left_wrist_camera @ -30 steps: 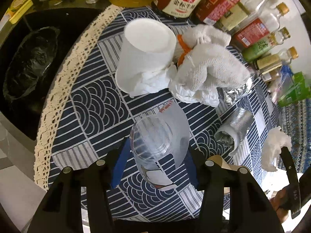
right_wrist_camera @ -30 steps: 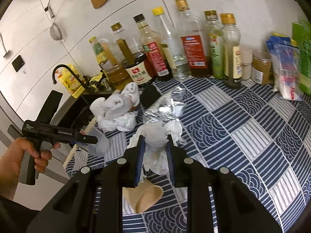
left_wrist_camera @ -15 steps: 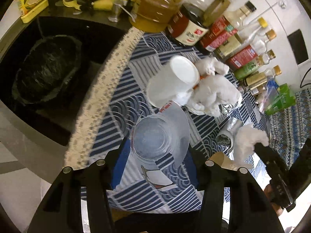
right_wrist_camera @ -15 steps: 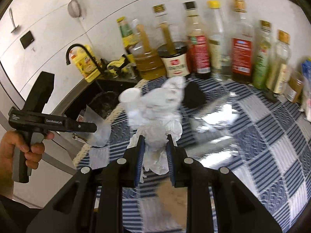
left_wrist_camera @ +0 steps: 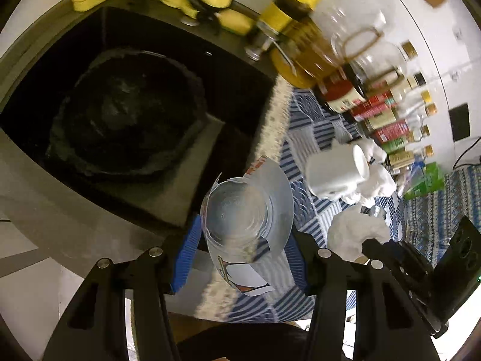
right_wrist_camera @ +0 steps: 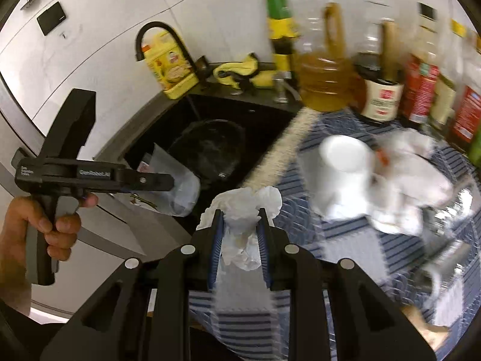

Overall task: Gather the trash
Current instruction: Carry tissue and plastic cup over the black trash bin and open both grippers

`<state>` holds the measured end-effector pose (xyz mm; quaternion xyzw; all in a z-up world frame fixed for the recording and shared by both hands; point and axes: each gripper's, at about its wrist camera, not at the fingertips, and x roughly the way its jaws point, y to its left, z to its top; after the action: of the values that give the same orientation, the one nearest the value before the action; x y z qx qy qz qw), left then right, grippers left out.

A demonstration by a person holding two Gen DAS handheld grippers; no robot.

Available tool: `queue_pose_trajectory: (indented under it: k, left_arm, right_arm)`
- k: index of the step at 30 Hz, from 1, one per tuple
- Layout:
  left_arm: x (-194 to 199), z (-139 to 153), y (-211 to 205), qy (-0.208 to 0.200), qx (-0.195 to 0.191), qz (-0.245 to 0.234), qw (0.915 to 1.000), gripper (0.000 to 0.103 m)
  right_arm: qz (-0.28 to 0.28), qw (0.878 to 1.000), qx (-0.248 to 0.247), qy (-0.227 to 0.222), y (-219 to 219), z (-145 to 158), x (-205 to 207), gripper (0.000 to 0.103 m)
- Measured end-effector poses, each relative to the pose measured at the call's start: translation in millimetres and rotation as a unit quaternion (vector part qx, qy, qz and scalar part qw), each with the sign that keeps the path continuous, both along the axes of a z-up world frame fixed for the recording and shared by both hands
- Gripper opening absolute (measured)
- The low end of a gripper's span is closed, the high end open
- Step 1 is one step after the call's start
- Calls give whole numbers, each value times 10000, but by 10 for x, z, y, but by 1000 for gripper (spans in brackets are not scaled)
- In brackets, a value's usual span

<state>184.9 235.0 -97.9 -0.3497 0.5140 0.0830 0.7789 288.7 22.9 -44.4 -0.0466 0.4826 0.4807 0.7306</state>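
Clear plastic cup (left_wrist_camera: pixel 240 225) is squeezed in my left gripper (left_wrist_camera: pixel 240 258), up by the table edge near the black trash bin (left_wrist_camera: pixel 126 120). My right gripper (right_wrist_camera: pixel 239 242) pinches a crumpled white tissue (right_wrist_camera: pixel 243 210).

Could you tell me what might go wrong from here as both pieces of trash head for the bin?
The left gripper grips the thin plastic cup low; it could crumple or slip before reaching the bin. The tissue hangs loosely from the right gripper and might snag or drop on the cloth.
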Motion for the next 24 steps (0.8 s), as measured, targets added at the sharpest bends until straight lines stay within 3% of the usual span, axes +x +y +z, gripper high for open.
queue_pose_trajectory:
  k: [10, 19, 24]
  left_arm:
    - [-244, 109, 994, -249, 96, 74, 9996, 54]
    - [-236, 254, 1717, -570, 224, 184, 9980, 54]
    - [-93, 153, 1965, -634, 149, 136, 9978, 54]
  right_arm:
    - [-44, 9999, 107, -31, 1218, 116, -167, 24]
    - [-284, 9993, 202, -149, 1817, 229, -12, 25]
    - [-357, 9993, 38, -98, 2108, 152, 208, 26]
